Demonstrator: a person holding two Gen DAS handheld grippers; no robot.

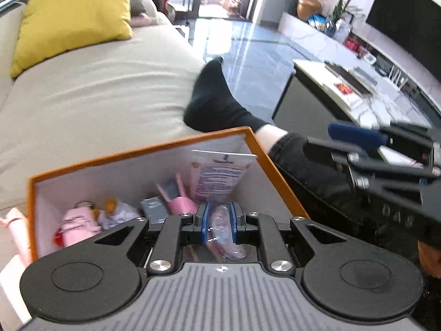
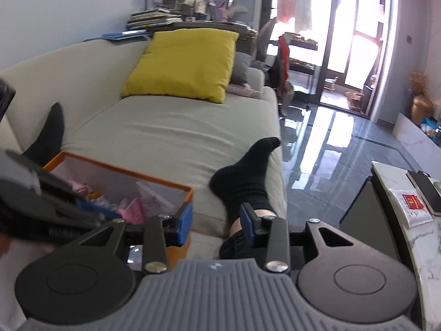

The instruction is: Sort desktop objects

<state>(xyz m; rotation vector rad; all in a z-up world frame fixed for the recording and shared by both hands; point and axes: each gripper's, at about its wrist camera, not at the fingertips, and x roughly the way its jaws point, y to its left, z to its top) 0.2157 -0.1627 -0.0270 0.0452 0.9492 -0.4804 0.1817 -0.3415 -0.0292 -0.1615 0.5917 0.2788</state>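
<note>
- L gripper, bottom centre of left wrist view: jaws narrow, blue pads clamped on a clear plastic packet w/ pinkish print; packet hangs over the box opening.
- R gripper, lower centre of right wrist view: jaws apart, nothing btwn pads; left pad sits in front of the box's near corner, right pad in front of person's ankle.
- R gripper also seen at right edge of left wrist view, blurred, beside the box, over a dark trouser leg.
- Black-socked foot just beyond box's far right corner, on the sofa edge; 2nd socked foot at left in right wrist view, behind the box.
- Orange box w/ white inside, on beige sofa. Contents: white printed pouch leaning on far wall, pink item, grey packet, pink toy, small white-orange bit.
- Yellow cushion upper left, well apart from box.
- White table w/ dark book, right side, past the leg.
</note>
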